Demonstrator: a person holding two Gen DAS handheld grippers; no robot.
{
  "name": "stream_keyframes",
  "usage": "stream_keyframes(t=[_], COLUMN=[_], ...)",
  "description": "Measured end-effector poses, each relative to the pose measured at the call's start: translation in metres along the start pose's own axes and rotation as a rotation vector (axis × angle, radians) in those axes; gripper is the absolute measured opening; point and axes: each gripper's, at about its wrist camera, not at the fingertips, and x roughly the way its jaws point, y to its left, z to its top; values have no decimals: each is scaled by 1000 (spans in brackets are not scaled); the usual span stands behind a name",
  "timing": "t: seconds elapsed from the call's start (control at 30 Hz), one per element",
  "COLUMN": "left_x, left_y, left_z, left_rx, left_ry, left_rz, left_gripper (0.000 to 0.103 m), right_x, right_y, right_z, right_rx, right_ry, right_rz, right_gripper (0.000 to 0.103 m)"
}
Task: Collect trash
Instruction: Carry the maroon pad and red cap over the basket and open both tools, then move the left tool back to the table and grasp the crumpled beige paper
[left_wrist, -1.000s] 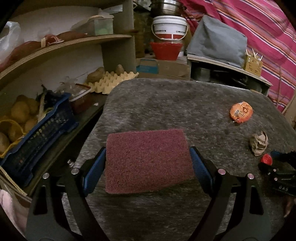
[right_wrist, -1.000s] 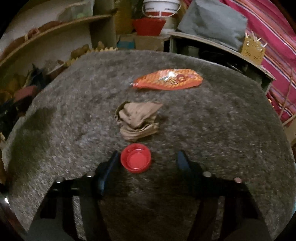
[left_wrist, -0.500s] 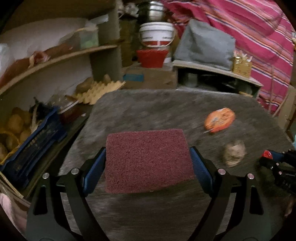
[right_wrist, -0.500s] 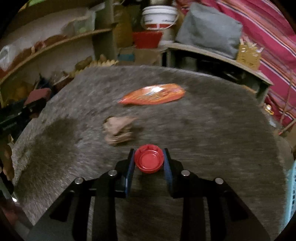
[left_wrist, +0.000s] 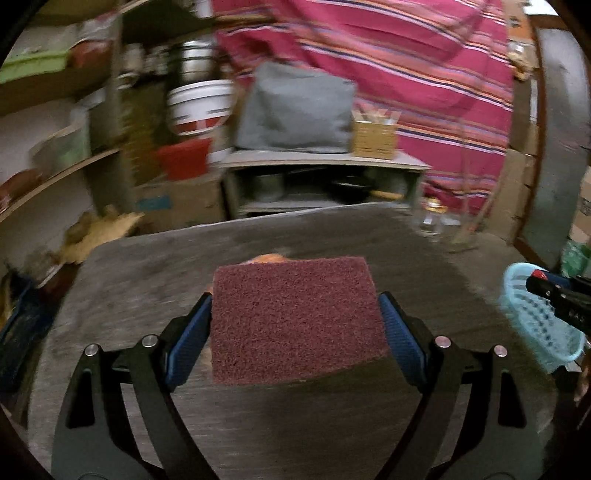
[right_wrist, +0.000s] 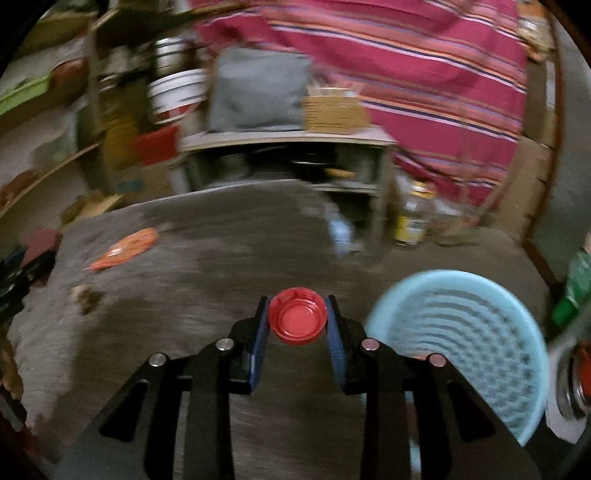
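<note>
Right gripper (right_wrist: 297, 322) clamped on red bottle cap (right_wrist: 297, 320), hollow side toward camera, held above grey carpeted table (right_wrist: 207, 273). Light-blue mesh basket (right_wrist: 480, 354) at 3 o'clock from cap, just beside right finger, off table edge. Orange wrapper (right_wrist: 123, 249) and crumpled brown scrap (right_wrist: 85, 294) at 9–10 o'clock, well apart. Left gripper (left_wrist: 295, 325) closed on maroon scouring pad (left_wrist: 295, 319); pad hides most of wrapper behind it. Shelves, white bucket (left_wrist: 201, 105), striped cloth (left_wrist: 406, 74) at 12 o'clock, blurred.
</note>
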Motion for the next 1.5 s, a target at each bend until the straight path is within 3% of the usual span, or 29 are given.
stream_keyframes(t=[0.17, 0.33, 0.6, 0.8, 0.93, 1.0, 1.1, 1.23, 1.5], left_x=[10, 16, 29, 46, 58, 57, 52, 46, 39], left_y=[-81, -162, -263, -304, -309, -309, -300, -282, -195], left_z=[6, 0, -17, -23, -15, -12, -6, 2, 1], left_rx=[51, 118, 221, 295, 292, 279, 269, 253, 173], left_ry=[2, 6, 38, 54, 89, 76, 55, 35, 27], left_rz=[-108, -188, -282, -304, -351, -342, -355, -315, -189], left_gripper=[85, 85, 85, 85, 87, 97, 98, 98, 98], right_x=[-16, -28, -26, -25, -25, -23, -21, -17, 11], right_y=[-85, -149, -187, -196, -205, -206, -204, -198, -172], right_z=[-10, -22, -33, -38, -42, -43, -42, -41, -37], right_rx=[80, 186, 236, 258, 282, 287, 285, 279, 249], right_ry=[-1, -17, -17, -12, -6, -1, 2, 9, 53], right_rz=[-118, -151, -156, -161, -165, -164, -161, -154, -142], right_gripper=[30, 30, 30, 30, 30, 30, 30, 30, 32])
